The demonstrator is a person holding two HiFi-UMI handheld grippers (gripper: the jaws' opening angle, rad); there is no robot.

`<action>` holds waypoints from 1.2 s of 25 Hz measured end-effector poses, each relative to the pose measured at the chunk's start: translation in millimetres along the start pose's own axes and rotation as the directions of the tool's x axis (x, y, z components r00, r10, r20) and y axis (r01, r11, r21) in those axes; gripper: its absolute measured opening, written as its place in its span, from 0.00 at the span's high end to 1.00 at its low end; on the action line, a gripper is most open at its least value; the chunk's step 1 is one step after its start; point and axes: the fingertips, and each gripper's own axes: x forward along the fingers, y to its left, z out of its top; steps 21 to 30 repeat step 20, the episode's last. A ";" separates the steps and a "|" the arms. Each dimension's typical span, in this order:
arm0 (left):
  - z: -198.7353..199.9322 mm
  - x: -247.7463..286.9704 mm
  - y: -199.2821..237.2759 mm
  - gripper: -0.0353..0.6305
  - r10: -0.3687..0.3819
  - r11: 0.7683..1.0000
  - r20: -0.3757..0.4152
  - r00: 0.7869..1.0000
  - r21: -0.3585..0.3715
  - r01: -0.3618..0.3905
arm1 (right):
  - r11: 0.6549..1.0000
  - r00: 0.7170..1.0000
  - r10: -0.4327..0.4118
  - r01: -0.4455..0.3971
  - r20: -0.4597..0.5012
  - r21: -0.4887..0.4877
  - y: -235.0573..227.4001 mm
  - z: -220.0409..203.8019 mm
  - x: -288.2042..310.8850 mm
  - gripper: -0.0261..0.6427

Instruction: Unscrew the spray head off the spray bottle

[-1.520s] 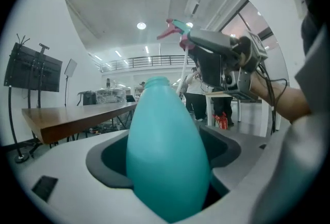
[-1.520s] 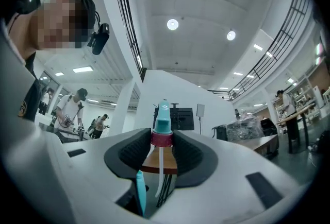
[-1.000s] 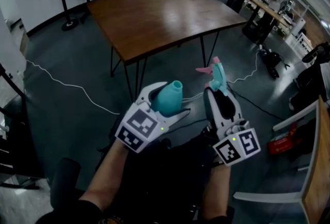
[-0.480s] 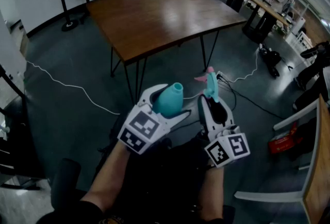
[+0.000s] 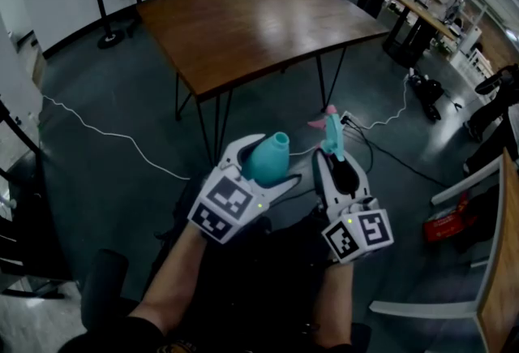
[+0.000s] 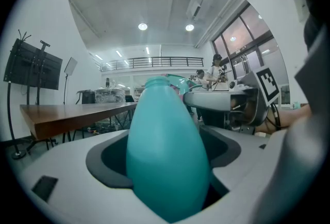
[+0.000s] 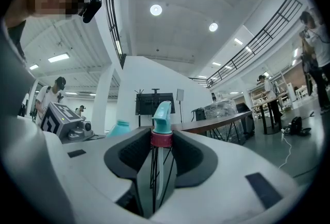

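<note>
— Teal plastic fills our left gripper: its jaws press on the belly of the spray bottle, whose open neck points away from us.
— Our right gripper pinches the spray head at its pink collar, nozzle up, dip tube hanging between the jaws.
— We hold the two parts just beside each other, not touching, above our lap.
— Ahead, the near edge of the wooden table lies well apart from both grippers. Dark floor spreads between and to either side, and a white cable trails across it at left.
</note>
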 end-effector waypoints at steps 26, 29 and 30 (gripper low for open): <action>-3.7 0.9 -3.1 0.33 -0.001 1.000 -0.005 1.000 -0.007 0.001 | 1.000 1.000 0.006 -0.007 -0.007 -0.007 -0.6 0.5 -1.0 0.76; -3.7 0.9 -3.1 0.33 -0.001 1.000 -0.005 1.000 -0.007 0.001 | 1.000 1.000 0.006 -0.007 -0.007 -0.007 -0.6 0.5 -1.0 0.76; -3.7 0.9 -3.1 0.33 -0.001 1.000 -0.005 1.000 -0.007 0.001 | 1.000 1.000 0.006 -0.007 -0.007 -0.007 -0.6 0.5 -1.0 0.76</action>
